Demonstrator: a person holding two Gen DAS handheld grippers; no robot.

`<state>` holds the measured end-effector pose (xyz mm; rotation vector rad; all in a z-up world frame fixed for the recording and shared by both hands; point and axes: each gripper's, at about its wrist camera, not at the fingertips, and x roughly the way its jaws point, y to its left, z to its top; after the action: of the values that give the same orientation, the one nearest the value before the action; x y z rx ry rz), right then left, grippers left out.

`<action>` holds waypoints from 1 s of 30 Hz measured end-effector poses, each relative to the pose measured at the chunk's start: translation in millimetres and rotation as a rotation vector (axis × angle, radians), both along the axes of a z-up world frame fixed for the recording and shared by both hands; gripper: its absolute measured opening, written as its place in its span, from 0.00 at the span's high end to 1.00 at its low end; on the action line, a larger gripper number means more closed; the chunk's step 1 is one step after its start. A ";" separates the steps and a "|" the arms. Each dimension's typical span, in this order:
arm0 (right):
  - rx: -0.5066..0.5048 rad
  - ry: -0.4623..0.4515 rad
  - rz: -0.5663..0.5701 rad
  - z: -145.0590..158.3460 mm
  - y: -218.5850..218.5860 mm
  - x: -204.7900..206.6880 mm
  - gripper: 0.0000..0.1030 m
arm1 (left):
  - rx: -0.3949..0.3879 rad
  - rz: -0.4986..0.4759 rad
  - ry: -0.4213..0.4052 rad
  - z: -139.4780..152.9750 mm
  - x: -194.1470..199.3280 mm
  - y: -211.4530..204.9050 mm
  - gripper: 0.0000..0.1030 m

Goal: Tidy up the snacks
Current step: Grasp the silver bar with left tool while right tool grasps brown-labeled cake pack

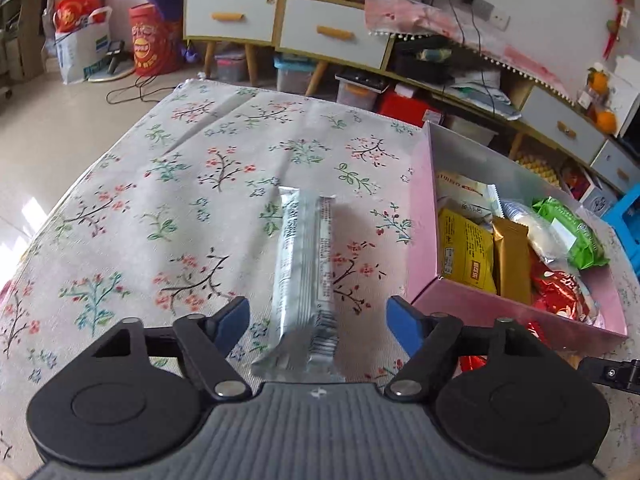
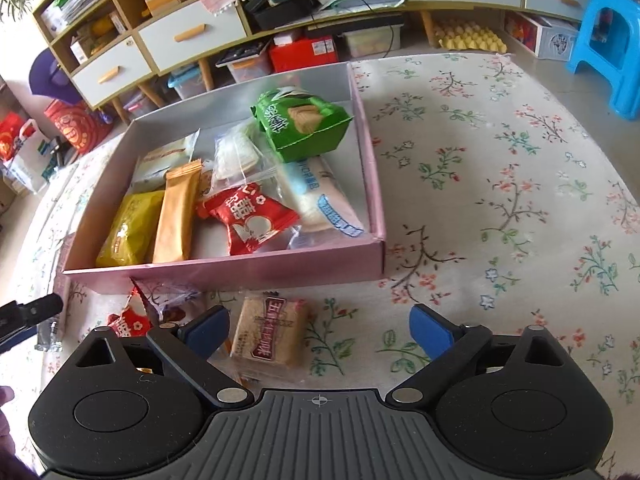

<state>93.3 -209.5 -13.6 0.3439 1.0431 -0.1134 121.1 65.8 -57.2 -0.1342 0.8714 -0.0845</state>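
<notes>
A long silver snack bar [image 1: 306, 276] lies on the floral tablecloth between the open fingers of my left gripper [image 1: 318, 318], not gripped. The pink box [image 1: 472, 308] to its right holds several snacks: yellow, gold, green and red packets. In the right wrist view the pink box [image 2: 224, 272] holds a green packet [image 2: 300, 124], a red packet [image 2: 248, 220], a gold bar [image 2: 176, 216] and a yellow packet [image 2: 128, 228]. My right gripper [image 2: 320, 330] is open and empty. A tan biscuit pack [image 2: 270, 332] lies just inside its left finger. A red packet [image 2: 128, 320] lies further left.
The floral tablecloth [image 2: 500, 200] covers the table. Cabinets with drawers [image 1: 280, 20] and storage bins stand beyond the far edge. A blue stool [image 2: 608, 48] stands at the right. The left gripper's tip [image 2: 28, 314] shows at the left edge.
</notes>
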 end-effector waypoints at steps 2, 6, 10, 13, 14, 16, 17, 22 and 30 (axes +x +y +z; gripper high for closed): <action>-0.006 0.009 -0.002 -2.1 3.6 2.3 0.14 | 0.019 0.008 -0.001 -3.7 4.9 -1.9 0.38; -0.015 0.018 -0.003 -3.5 9.1 4.2 0.30 | 0.033 0.008 0.001 -8.8 9.4 -3.0 0.48; -0.031 0.012 0.017 -2.6 13.5 5.8 0.55 | 0.078 -0.004 -0.016 -8.2 8.3 -7.2 0.65; -0.014 0.020 0.013 -1.8 11.3 7.0 0.66 | 0.080 -0.006 -0.015 -7.4 7.3 -4.3 0.72; -0.003 0.024 0.011 -1.5 9.3 7.6 0.66 | 0.071 -0.004 -0.009 -6.9 7.0 -2.0 0.73; 0.023 0.032 0.003 -0.6 4.4 7.7 0.66 | 0.059 -0.003 0.004 -5.6 6.6 0.4 0.73; 0.038 0.036 -0.003 -0.2 1.6 7.4 0.66 | 0.054 -0.007 0.010 -4.7 6.1 1.6 0.73; 0.100 0.042 -0.033 4.0 -9.8 3.8 0.66 | 0.016 -0.007 0.038 0.3 3.3 5.8 0.73; 0.178 0.021 -0.087 20.5 -24.7 -7.8 0.66 | -0.077 -0.002 0.018 18.8 -4.6 14.8 0.74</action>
<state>85.5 -234.2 6.9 0.5503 1.0617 -0.1023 116.5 80.6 -38.4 -0.2069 0.8863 -0.1189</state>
